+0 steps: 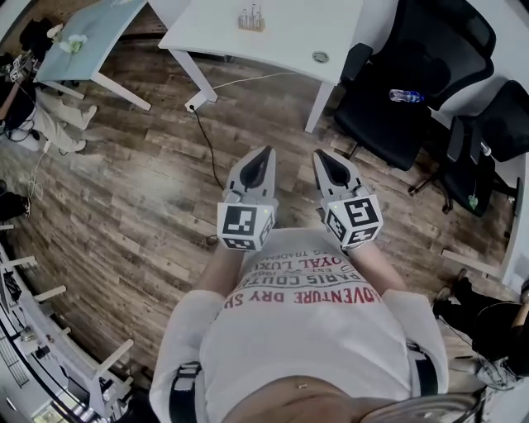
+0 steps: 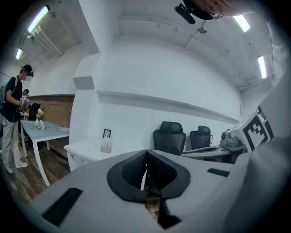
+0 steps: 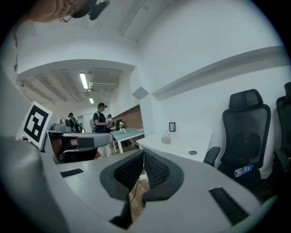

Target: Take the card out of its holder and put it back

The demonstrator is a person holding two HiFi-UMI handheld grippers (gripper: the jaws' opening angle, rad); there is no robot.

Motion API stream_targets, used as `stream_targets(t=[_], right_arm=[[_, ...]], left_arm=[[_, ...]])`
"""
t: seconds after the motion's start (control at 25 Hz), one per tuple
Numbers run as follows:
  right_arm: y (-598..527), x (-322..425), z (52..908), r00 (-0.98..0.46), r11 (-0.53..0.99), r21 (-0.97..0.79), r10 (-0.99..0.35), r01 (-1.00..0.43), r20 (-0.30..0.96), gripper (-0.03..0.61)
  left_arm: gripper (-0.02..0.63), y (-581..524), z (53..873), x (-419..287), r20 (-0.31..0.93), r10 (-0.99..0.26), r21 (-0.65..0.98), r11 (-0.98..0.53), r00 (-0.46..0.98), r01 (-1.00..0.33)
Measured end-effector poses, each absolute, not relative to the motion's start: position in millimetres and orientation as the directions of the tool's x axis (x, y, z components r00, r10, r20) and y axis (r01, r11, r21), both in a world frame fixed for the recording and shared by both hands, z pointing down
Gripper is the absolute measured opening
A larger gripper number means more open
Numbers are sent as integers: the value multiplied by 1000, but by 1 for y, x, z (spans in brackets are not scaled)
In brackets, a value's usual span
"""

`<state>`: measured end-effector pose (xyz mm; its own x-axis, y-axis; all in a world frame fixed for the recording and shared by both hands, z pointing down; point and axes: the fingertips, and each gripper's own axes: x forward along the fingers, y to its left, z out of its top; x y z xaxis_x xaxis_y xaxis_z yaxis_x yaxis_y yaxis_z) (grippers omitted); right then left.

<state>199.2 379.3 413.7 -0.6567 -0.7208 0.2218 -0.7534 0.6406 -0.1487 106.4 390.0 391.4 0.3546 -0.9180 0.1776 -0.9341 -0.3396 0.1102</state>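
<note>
Both my tongs are up in front of my chest, side by side, tips pointing fwd over the wood floor (image 1: 124, 206). L tongs (image 1: 266, 153) pressed together, nothing btwn the pads. R tongs (image 1: 319, 155) same: pads meeting, empty. Card holder (image 1: 250, 18) stands upright on the white counter (image 1: 207, 33) ahead, well apart from both tongs. Card itself too small to make out. Small round disc (image 1: 320, 57) sits on the counter, to the right of the holder. Black office chairs (image 1: 372, 116) are just right of the counter, w/ a water bottle (image 1: 407, 96) lying on one seat.
</note>
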Motion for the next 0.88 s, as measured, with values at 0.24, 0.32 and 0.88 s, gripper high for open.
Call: stream_targets(t=[0.24, 0.32, 0.88], right_arm=[[334, 136, 421, -625, 602, -169, -739, -780, 251, 26], [320, 112, 420, -615, 592, -168, -750, -789, 246, 26], [240, 22, 443, -608, 580, -187, -731, -793, 309, 26]], left_arm=[[25, 346, 392, 41, 157, -903, 137, -382, 401, -914], [25, 334, 392, 16, 160, -898, 137, -391, 410, -910], [25, 271, 410, -87, 181, -909, 195, -340, 375, -920]])
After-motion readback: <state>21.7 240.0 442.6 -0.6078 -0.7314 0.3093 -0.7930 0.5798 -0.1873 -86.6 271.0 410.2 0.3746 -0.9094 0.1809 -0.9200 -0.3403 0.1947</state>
